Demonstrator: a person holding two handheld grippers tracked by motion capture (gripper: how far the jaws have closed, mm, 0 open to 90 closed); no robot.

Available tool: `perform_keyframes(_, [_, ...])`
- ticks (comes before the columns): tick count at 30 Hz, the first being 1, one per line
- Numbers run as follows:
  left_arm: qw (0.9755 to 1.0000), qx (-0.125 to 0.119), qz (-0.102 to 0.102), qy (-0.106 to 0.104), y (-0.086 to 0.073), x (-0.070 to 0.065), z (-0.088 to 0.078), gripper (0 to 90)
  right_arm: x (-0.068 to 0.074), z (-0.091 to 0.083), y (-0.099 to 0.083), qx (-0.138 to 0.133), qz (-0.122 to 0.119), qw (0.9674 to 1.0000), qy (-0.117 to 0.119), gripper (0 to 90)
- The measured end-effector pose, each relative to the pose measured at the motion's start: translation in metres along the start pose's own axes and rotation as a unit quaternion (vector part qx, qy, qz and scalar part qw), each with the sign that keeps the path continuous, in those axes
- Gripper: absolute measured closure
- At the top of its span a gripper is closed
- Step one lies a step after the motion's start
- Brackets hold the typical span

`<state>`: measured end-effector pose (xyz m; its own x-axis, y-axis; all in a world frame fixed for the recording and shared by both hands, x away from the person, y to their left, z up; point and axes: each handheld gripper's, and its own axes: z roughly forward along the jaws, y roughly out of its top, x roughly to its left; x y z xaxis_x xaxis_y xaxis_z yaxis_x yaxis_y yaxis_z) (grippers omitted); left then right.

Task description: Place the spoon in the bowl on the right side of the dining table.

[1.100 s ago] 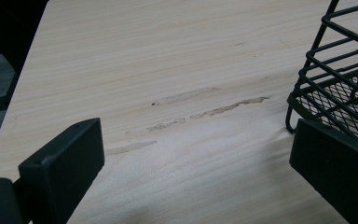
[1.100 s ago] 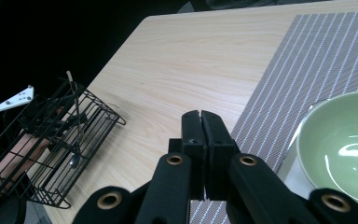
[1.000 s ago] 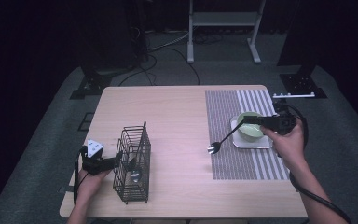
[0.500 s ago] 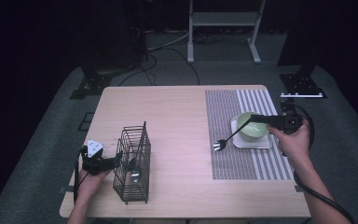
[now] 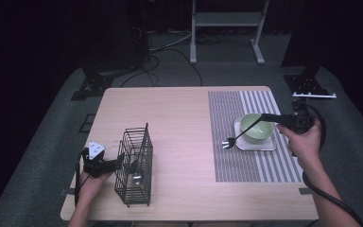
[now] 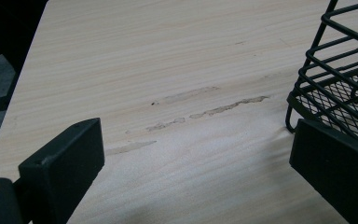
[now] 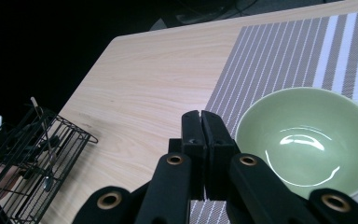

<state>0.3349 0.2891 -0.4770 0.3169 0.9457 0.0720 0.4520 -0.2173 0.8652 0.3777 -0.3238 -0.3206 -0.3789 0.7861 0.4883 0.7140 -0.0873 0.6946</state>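
In the high view the right gripper (image 5: 267, 117) sits at the right of the frame, held in the person's right hand (image 5: 303, 142), with its jaws pressed together on the handle end of a black fork (image 5: 242, 134). The fork's long axis runs from the gripper at upper right down to lower left, crossing the near rim of the green bowl (image 5: 256, 128). Its tines lie at the left edge of the white square plate (image 5: 257, 146) on which the bowl stands, over the striped placemat (image 5: 246, 163). Whether the tines touch the mat cannot be told. In the right gripper view the jaws stand fully together, the bowl just to their right.

The wire basket (image 5: 136, 165) stands at lower left of the high view, well apart from the fork, with the bare table (image 5: 179, 123) between them. A utensil already stands inside it. The left gripper (image 5: 118, 161) rests just at the basket's left side; the left gripper view shows its jaws spread, the basket's corner against the right jaw and nothing between them.

Judgement: the fork appears bound for the basket. The basket lies to the lower left of the right gripper, roughly along the fork's own axis. The left hand (image 5: 92, 182) is much the nearer and placed to steady the basket.
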Motion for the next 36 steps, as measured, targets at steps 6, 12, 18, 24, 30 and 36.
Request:
perform_keyframes(6, [1.0,0.0,0.0,0.0,0.0,0.0,0.0,2.2,-0.005,-0.005,0.001,-0.01,0.009,0.9999,-0.004,88.6])
perform_keyframes(12, [1.0,0.0,0.001,0.0,0.0,0.0,0.0,2.2,-0.013,-0.01,0.002,-0.018,0.016,0.9996,-0.013,88.6])
perform_keyframes(18, [1.0,-0.001,0.001,0.0,0.0,0.0,0.0,2.2,-0.019,-0.017,0.004,-0.03,0.026,0.999,-0.023,88.6])
perform_keyframes(24, [1.0,-0.001,0.0,0.0,0.0,0.0,0.0,2.2,-0.025,-0.025,0.007,-0.041,0.031,0.9981,-0.035,88.6])
perform_keyframes(30, [1.0,0.0,0.001,0.0,0.0,0.0,0.0,2.2,-0.03,-0.032,0.01,-0.048,0.039,0.997,-0.046,88.6])
perform_keyframes(36, [1.0,-0.001,0.0,0.0,0.0,0.0,0.0,2.2,-0.035,-0.036,0.011,-0.056,0.045,0.996,-0.054,88.6])
